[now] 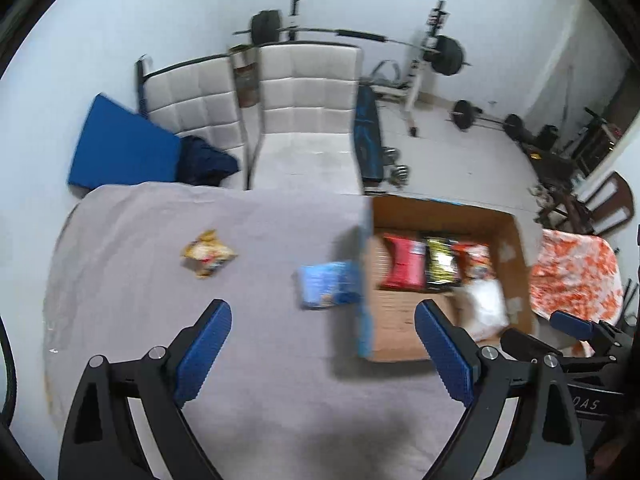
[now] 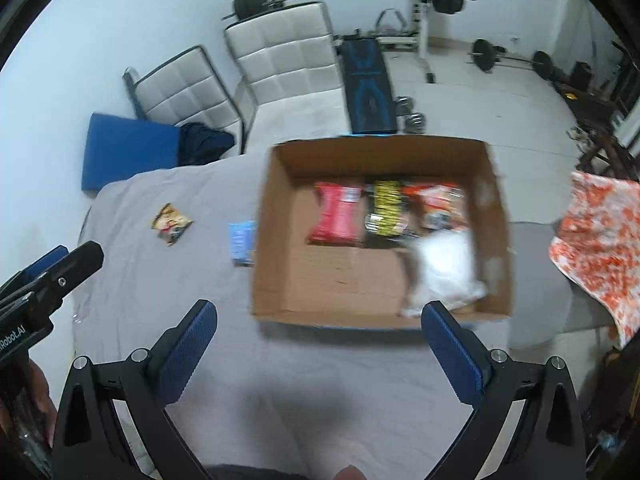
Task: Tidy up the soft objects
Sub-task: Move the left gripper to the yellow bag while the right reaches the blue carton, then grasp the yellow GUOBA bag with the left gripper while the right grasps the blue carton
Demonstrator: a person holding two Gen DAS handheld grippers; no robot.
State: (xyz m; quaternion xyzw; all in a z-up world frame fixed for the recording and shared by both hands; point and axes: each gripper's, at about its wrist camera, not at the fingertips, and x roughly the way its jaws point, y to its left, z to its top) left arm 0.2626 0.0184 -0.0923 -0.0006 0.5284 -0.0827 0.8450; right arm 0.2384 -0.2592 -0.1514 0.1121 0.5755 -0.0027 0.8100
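Matt brown cardboard box [image 2: 280, 280] on grey cloth cover [image 2: 320, 380]; glossy foil snack packets [image 2: 340, 216] inside

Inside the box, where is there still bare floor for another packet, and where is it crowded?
The box floor is bare in its near-left part, in front of the red packet. The far row is packed: red, black-yellow packet, orange packet. The white bag fills the near-right corner.

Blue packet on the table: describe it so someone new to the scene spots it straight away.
Find the open cardboard box on the grey-covered table. The blue packet lies on the cloth right against the box's left outer wall. It is the only blue one; the other loose packet, yellowish, lies apart, farther left.
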